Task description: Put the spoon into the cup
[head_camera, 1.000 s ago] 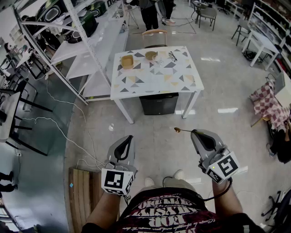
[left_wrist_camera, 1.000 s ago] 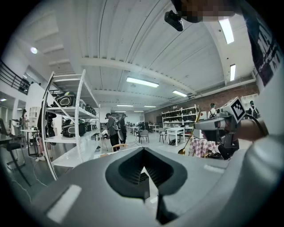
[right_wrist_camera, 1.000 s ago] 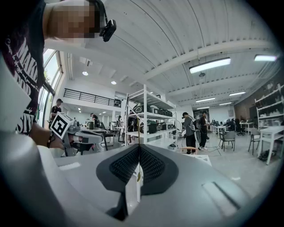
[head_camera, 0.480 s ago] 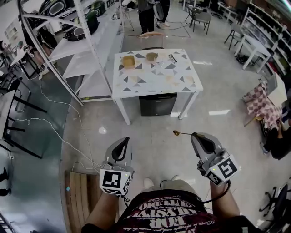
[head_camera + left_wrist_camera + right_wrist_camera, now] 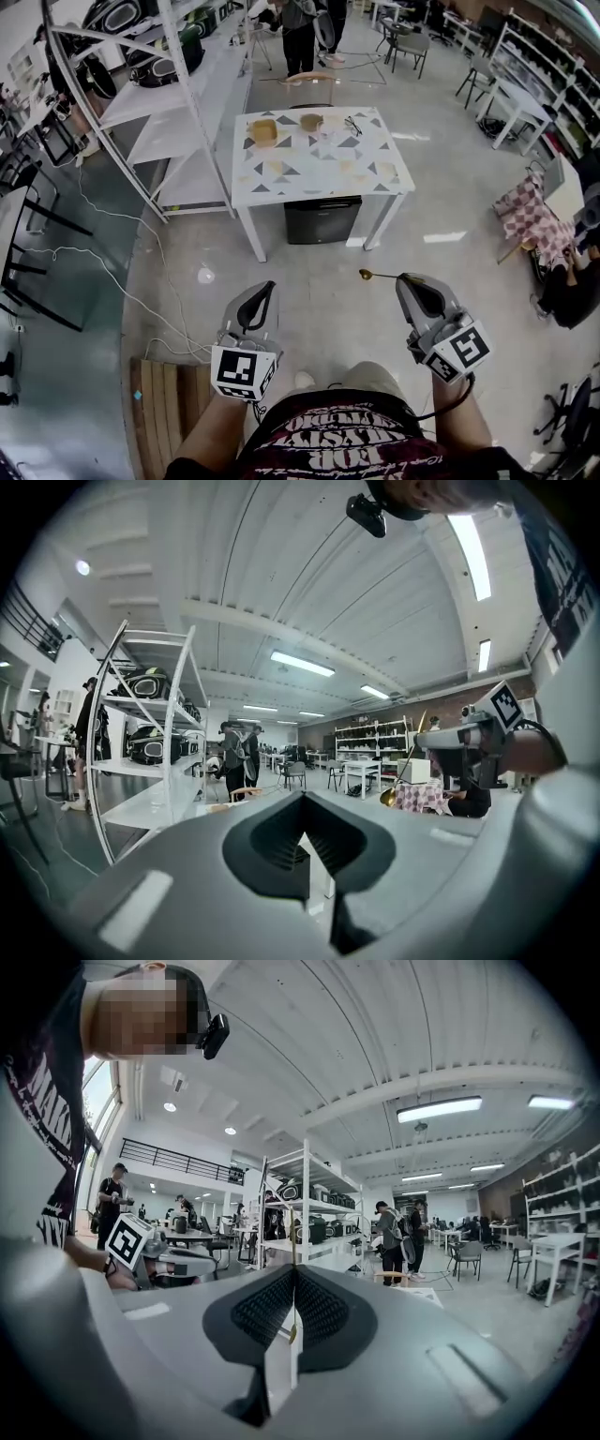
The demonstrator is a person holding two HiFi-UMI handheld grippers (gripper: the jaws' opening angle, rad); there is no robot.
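Note:
My right gripper [image 5: 404, 278] is shut on the handle of a small golden spoon [image 5: 367, 275], which sticks out to the left, level, above the floor. In the right gripper view the thin handle [image 5: 292, 1262] stands upright between the closed jaws of the right gripper [image 5: 292, 1283]. My left gripper [image 5: 266, 289] is shut with nothing in it; its view shows the left gripper [image 5: 302, 803] with closed jaws and, off to the right, the spoon [image 5: 397, 782]. Two tan wooden vessels [image 5: 262, 129] [image 5: 311, 120] sit at the far side of the patterned table [image 5: 319, 173], well ahead of both grippers.
A pair of glasses [image 5: 354, 123] lies near the vessels. A black box [image 5: 322, 219] sits under the table. White shelving [image 5: 169, 112] runs along the left, cables [image 5: 141, 281] trail on the floor, a wooden pallet [image 5: 169, 412] lies at the left foot. People stand beyond the table.
The head view has shifted slightly and the table sits a little differently in it. Both grippers keep their pose, the right one still holding the spoon.

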